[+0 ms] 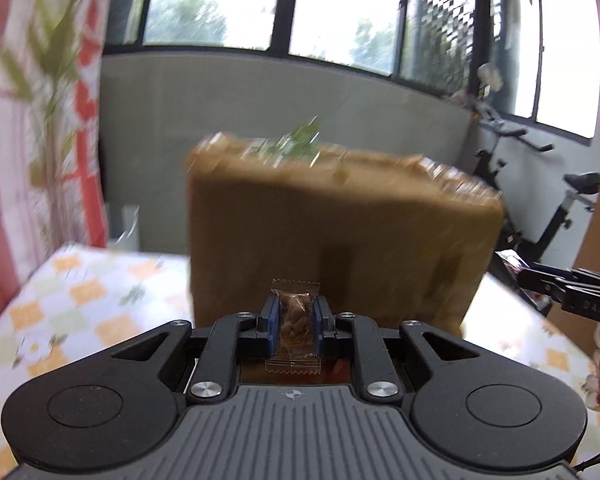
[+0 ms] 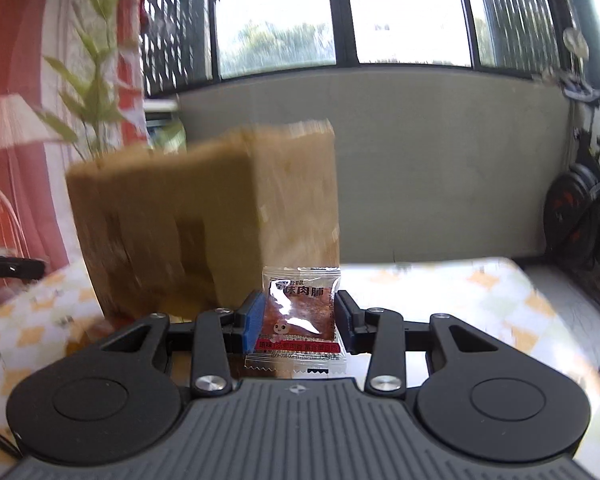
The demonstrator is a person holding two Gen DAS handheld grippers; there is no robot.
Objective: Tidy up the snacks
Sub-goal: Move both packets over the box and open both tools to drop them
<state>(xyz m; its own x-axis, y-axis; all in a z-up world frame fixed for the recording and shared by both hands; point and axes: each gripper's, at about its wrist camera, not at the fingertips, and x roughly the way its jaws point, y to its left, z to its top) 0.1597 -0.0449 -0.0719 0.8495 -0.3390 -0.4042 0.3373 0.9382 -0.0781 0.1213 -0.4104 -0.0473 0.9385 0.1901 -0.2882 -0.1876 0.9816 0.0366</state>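
Ahead of our tool we see dark-framed windows (image 1: 220, 4) bright with daylight above a grey wall (image 2: 440, 168). An exercise bike (image 1: 540, 200) stands to the right, a red patterned curtain (image 1: 40, 100) to the left, a checked tabletop (image 1: 80, 300) below.

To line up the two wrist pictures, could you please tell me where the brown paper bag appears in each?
Left wrist view: the brown paper bag fills the centre, just beyond the fingers, broad face towards the camera.
Right wrist view: the brown paper bag stands left of centre, seen corner-on.
Shared landmark: the exercise bike, at the right edge in both.
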